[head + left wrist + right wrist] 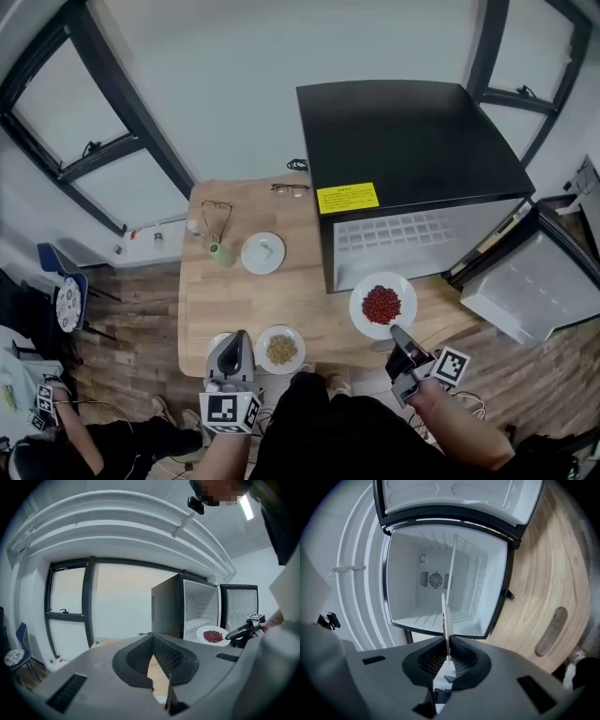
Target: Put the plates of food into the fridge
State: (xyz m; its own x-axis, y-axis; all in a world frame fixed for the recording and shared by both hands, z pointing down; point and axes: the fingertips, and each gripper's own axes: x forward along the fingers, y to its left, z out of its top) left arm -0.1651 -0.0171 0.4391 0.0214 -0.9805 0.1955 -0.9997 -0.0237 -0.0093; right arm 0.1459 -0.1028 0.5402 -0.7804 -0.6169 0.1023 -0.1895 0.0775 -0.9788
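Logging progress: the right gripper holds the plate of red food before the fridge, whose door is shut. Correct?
No: the door is open; the right gripper view looks straight into the fridge. The right gripper does hold the plate of red food before it.

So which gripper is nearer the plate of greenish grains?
Left. The left gripper is just beside the plate of greenish grains, at its left in the head view. The right gripper is farther off on the other side, holding the plate of red beans.
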